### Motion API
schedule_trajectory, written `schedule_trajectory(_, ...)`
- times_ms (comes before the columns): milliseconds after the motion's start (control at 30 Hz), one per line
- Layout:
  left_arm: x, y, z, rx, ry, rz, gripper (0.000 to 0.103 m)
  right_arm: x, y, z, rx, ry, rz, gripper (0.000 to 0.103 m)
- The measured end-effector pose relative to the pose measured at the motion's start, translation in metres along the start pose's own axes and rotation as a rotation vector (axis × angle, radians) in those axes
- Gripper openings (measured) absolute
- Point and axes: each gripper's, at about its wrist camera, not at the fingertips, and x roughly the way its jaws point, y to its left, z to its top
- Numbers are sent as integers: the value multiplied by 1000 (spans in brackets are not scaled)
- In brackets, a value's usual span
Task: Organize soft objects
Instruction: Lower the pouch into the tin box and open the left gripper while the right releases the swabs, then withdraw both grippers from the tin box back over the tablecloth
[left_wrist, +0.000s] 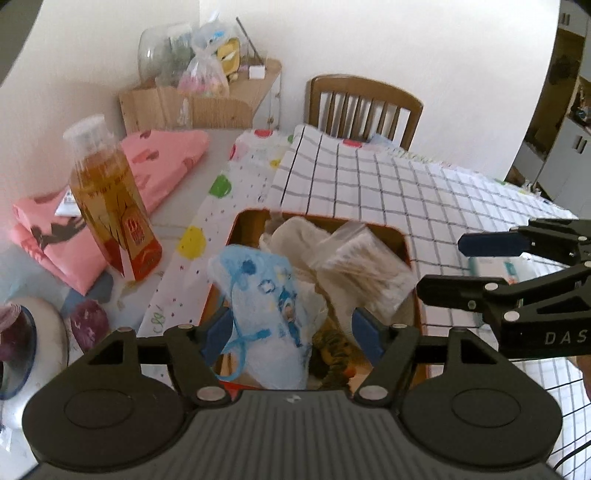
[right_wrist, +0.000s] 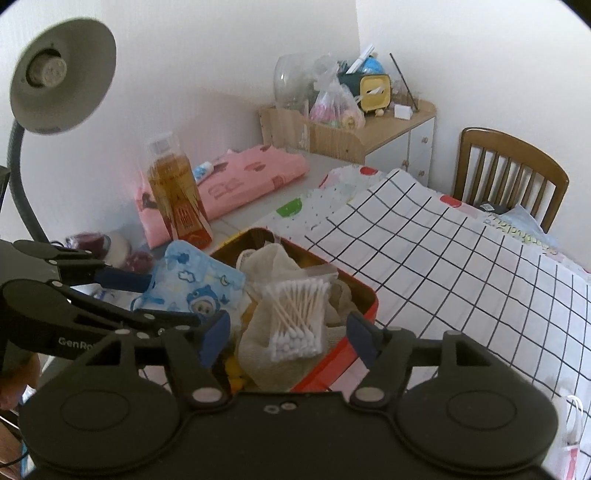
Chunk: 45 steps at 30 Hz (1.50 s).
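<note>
- The left gripper (left_wrist: 290, 330) is spread wide, with the blue pouch (left_wrist: 266, 295) between its fingers (contact unclear).
- The right gripper (right_wrist: 288, 338) is also wide apart, above the cotton swab bag (right_wrist: 297, 314).
- Both lie in the red tin (right_wrist: 354, 291), near the amber bottle (right_wrist: 179, 192).

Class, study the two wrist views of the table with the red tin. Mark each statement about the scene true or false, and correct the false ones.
1. The bag of cotton swabs lies in the red tin. True.
2. The blue cartoon pouch sits between the fingers of the left gripper. True.
3. The right gripper is shut on the cotton swabs. False: its fingers stand apart, with the bag between them, not clamped.
4. The amber bottle lies on its side. False: it stands upright beside the tin.
5. The pink cloth lies folded behind the bottle. True.
6. The wooden chair stands on the table. False: it stands beyond the table's far edge.
</note>
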Motion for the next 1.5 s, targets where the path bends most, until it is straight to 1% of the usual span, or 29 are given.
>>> schedule_trajectory(100, -11, -7, 2, 18, -28, -3, 71, -14, 0, -2, 9, -21, 0, 72)
schedule_trajectory(167, -18, -13, 2, 37, -43, 3, 73, -24, 1, -4, 9, -35, -5, 74)
schedule_trajectory(233, -25, -17, 1, 46, -60, -6, 79, -32, 3, -6, 5, -48, -14, 78)
schedule_trajectory(333, -35, -25, -1, 56, -76, -19, 79, -47, 4, -10, 7, -68, -23, 82)
schedule_trajectory(433, -42, -33, -1, 66, -86, -36, 79, -61, 3, -13, 22, -88, -28, 86)
schedule_trajectory(500, -47, -38, -1, 74, -90, -49, 80, -71, 2, -16, 34, -102, -33, 87)
schedule_trajectory(567, -51, -45, -2, 83, -95, -61, 83, -80, 0, -19, 47, -115, -38, 89)
schedule_trajectory(633, -54, -51, -3, 93, -111, -74, 84, -90, -3, -23, 63, -127, -44, 92)
schedule_trajectory(833, -59, -73, -5, 120, -129, -131, 85, -120, -14, -42, 109, -160, -108, 103)
schedule_trajectory(933, -59, -89, -6, 145, -125, -141, 89, -133, -22, -55, 139, -160, -136, 103)
schedule_trajectory(1000, -57, -102, -7, 175, -124, -136, 89, -142, -30, -63, 163, -163, -158, 103)
schedule_trajectory(1033, -57, -108, -7, 187, -124, -145, 89, -146, -34, -68, 173, -163, -172, 103)
schedule_trajectory(1167, -52, -132, -10, 219, -127, -201, 91, -161, -54, -86, 222, -161, -221, 103)
schedule_trajectory(1300, -44, -154, -11, 230, -121, -260, 98, -173, -72, -102, 263, -161, -266, 103)
schedule_trajectory(1367, -39, -162, -11, 219, -117, -295, 98, -180, -83, -110, 286, -160, -285, 103)
schedule_trajectory(1500, -24, -182, -10, 216, -91, -325, 98, -189, -103, -121, 321, -152, -323, 103)
